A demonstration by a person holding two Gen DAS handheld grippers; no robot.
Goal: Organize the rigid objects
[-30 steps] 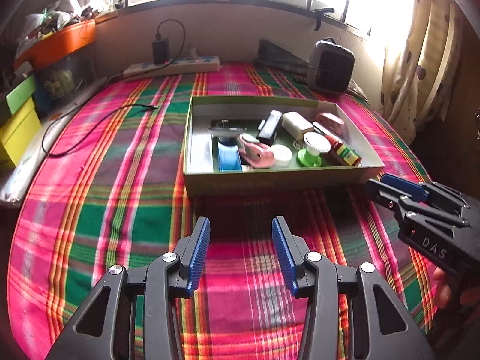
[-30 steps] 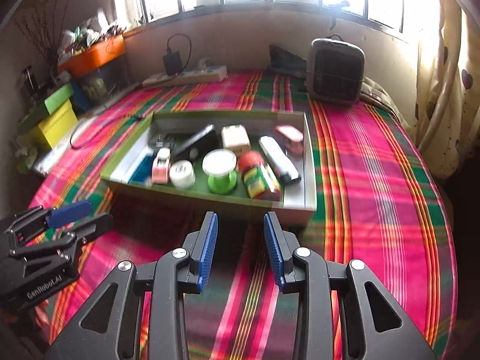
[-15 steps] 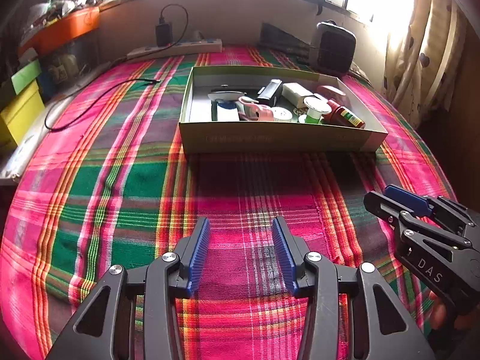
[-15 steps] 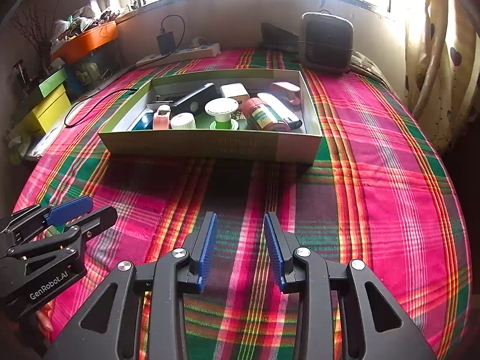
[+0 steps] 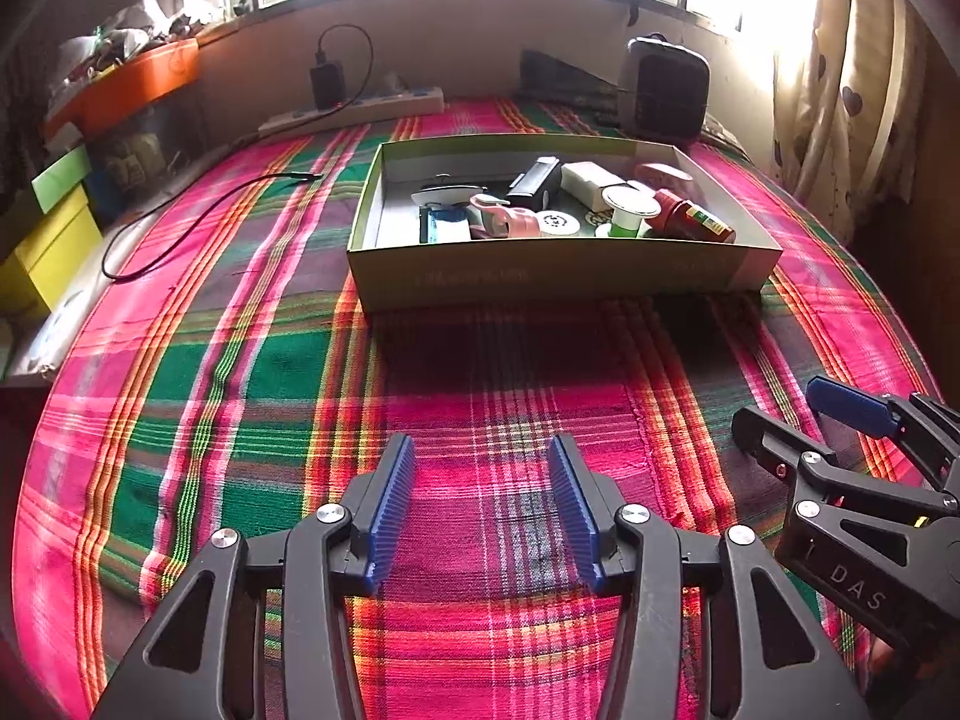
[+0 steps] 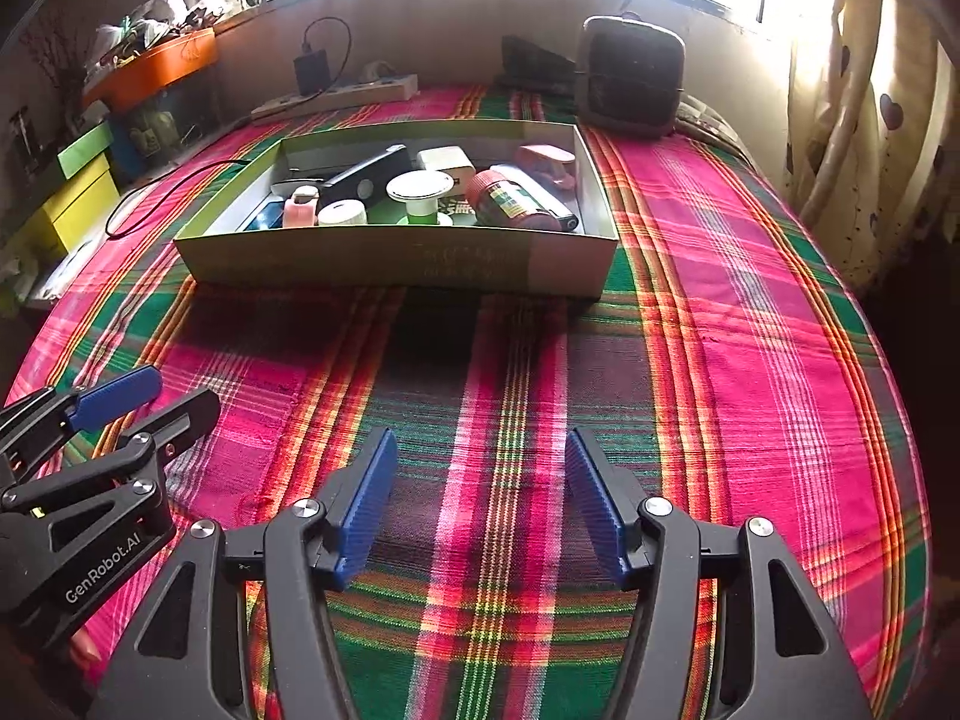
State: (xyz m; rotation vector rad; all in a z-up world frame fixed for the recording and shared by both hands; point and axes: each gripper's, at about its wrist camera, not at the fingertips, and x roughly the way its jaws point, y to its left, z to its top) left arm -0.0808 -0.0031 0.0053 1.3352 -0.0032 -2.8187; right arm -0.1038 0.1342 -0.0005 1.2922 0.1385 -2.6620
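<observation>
A pink, green and orange plaid cloth (image 5: 252, 372) covers the whole bed-like surface, and on it, toward the window side, sits a shallow olive-green cardboard box (image 5: 558, 270) with its long axis running left to right across both views. Nearer the cameras, both black hand-held grippers with ribbed blue pads hover over bare cloth, well short of the box. The left gripper (image 5: 483, 504) has its jaws opening and standing wide, with only cloth between them; the right gripper (image 6: 480, 501) is likewise opening wide and holds nothing. Each shows at the edge of the other's view, side by side and apart.

Inside the box the rigid things lie crowded together: a long black rectangular case (image 6: 366, 177) angled diagonally, a red cylindrical jar with a green label (image 6: 510, 201) lying on its side with its lid end toward the back left, a cream rectangular block (image 6: 447, 162), a pink oval plastic piece (image 6: 546, 159) in the far right corner, a green spool with a white round top (image 6: 420, 192) standing upright, a white round lid (image 6: 342, 213) and a small pink bottle (image 6: 300, 207).

Beyond the box stand a dark boxy heater (image 6: 630, 81) and a white power strip with a black charger (image 5: 360, 108); a thin black cable (image 5: 198, 216) trails on the cloth left of the box. Yellow and green boxes (image 5: 54, 228) are stacked at far left
</observation>
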